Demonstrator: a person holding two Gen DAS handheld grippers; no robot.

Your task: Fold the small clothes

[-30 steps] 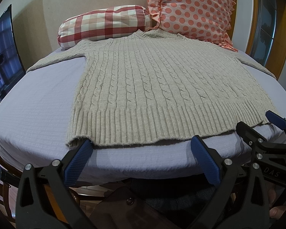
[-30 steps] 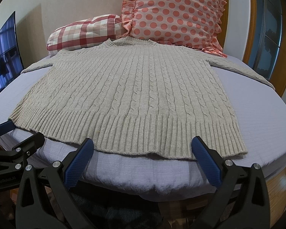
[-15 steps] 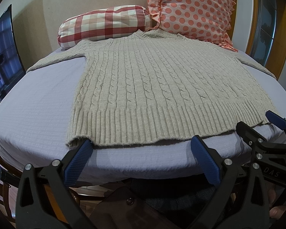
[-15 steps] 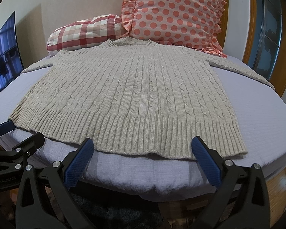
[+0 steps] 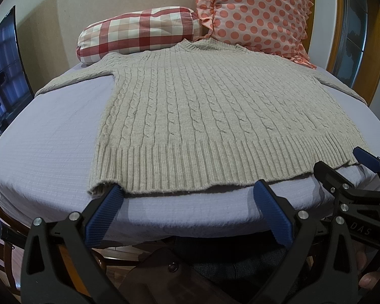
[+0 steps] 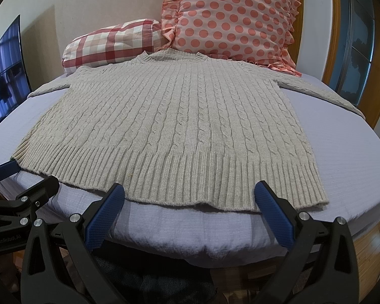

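Observation:
A beige cable-knit sweater [image 5: 215,106] lies flat, face up, on a bed with a lilac sheet [image 5: 50,139], sleeves spread to both sides, ribbed hem toward me. It also shows in the right wrist view [image 6: 179,126]. My left gripper [image 5: 187,192] is open, empty, at the hem's left part near the bed's front edge. My right gripper [image 6: 190,195] is open, empty, at the hem's right part. Each gripper shows in the other's view: the right [image 5: 342,162] and the left [image 6: 25,174].
A red plaid pillow [image 5: 139,30] and a pink polka-dot pillow [image 5: 258,12] stand at the head of the bed, behind the collar. A dark TV screen [image 5: 5,71] is at the left. A wood-framed window [image 6: 354,38] is at the right.

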